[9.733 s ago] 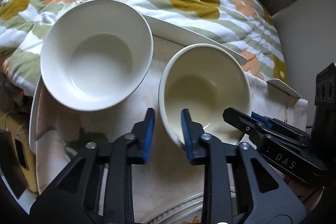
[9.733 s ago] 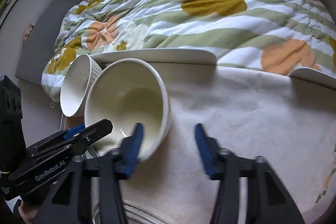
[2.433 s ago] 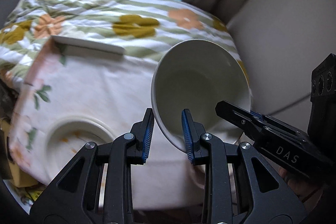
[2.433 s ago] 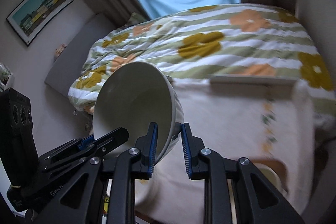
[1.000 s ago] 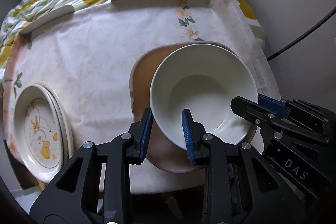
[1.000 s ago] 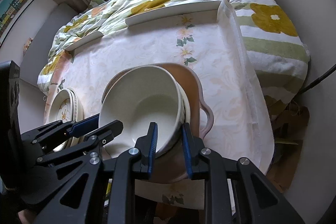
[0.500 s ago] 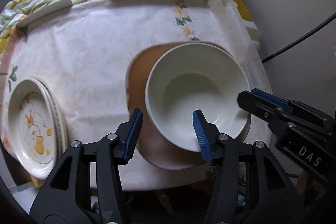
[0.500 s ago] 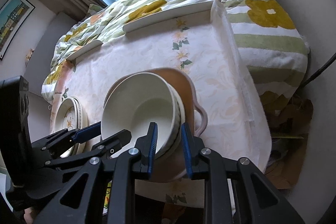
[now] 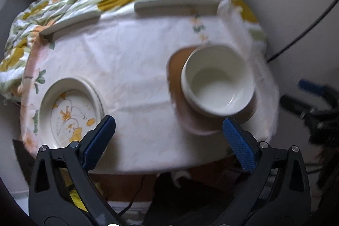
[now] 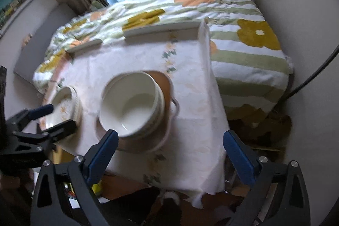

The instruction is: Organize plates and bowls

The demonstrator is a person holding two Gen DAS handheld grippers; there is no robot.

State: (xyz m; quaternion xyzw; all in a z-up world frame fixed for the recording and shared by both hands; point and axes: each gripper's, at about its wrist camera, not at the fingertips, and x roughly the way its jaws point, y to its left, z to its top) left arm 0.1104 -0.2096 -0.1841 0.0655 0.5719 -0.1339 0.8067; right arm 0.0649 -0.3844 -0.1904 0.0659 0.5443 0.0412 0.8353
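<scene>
Two white bowls [image 9: 218, 79] sit nested on a brown handled plate [image 9: 174, 75] near the table's right edge. In the right wrist view the same bowl stack [image 10: 131, 107] rests on the brown plate [image 10: 167, 86]. My left gripper [image 9: 168, 141] hangs above the table's near edge, jaws opening wide, nothing between them. My right gripper [image 10: 169, 154] is likewise lifted off the bowls, its jaws opening and empty. A stack of flower-patterned plates [image 9: 70, 111] lies at the table's left; the right wrist view shows these plates [image 10: 63, 107] too.
A small table under a pale floral cloth [image 9: 127, 69] stands against a bed with a flowered quilt [image 10: 243, 52]. White rails [image 9: 175, 6] edge the far side. A wall and a black cable [image 9: 296, 39] lie to the right. Clutter sits under the table.
Both grippers let go of the bowl rims, opened wide and rose back from the table. The bowls stay nested on the brown plate.
</scene>
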